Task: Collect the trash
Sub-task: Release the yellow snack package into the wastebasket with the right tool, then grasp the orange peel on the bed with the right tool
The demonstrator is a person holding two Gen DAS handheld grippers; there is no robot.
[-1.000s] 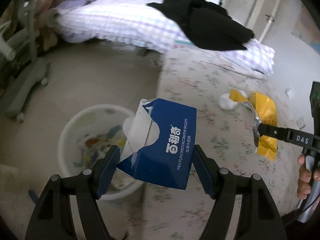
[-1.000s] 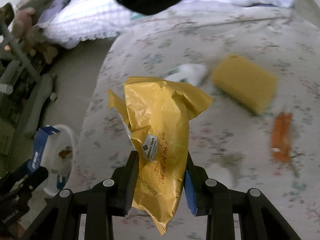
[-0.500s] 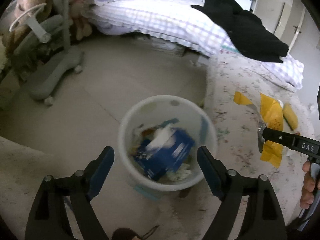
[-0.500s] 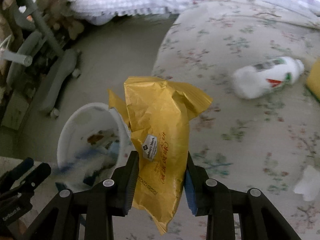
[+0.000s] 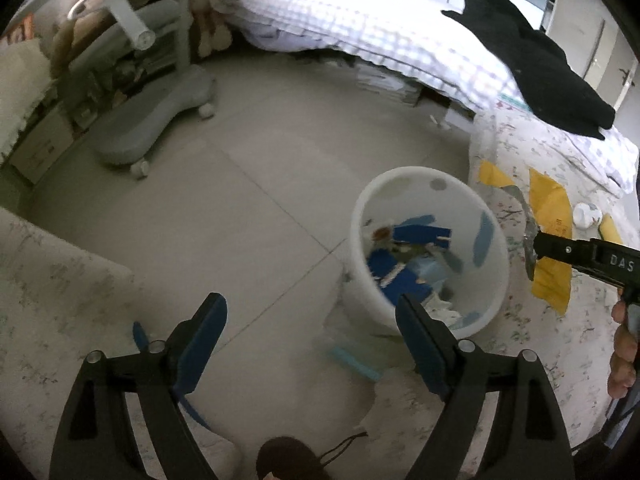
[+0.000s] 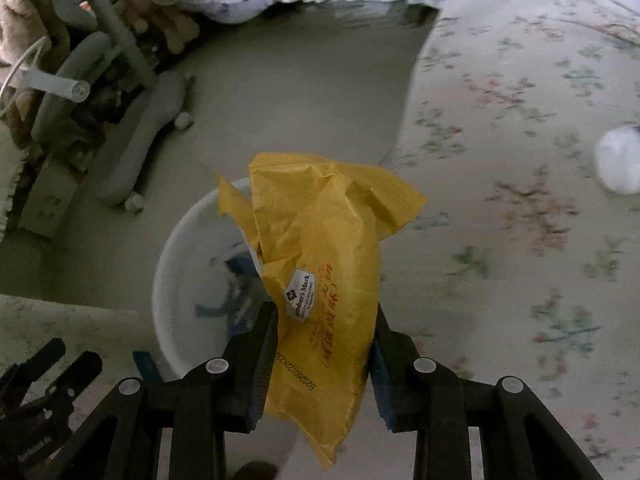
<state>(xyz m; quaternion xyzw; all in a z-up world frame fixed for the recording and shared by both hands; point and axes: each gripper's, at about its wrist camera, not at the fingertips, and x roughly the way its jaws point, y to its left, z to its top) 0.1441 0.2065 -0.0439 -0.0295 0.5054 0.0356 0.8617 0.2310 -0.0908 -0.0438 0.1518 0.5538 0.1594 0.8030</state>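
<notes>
A flowered bedspread (image 6: 520, 128) spreads to the right of the right claw (image 6: 324, 344), and a white bin (image 5: 432, 184) stands on the floor beside it, ahead and right of the left claw (image 5: 312, 336). That bin, ahead and to the left of the right claw, holds blue cardboard pieces (image 5: 404, 276) and other scraps. The right claw is closed on a yellow wrapper (image 6: 320, 264), gripped across its lower half, the crumpled top rising above the fingertips toward the bin's near rim. The left claw is spread wide with nothing between its fingers. A small white bottle (image 6: 618, 164) lies on the bedspread far right of the right claw.

The wrapper looks light, thin and crinkly, likely slick foil; a pinch across the middle seems the surest hold, since a loose corner could slide free. It should drop readily once released.

A second ago the left claw held a blue biscuit box above the bin; the box now lies inside and the claw has pulled left. The right claw has carried the wrapper from over the bed to the bin's edge.
</notes>
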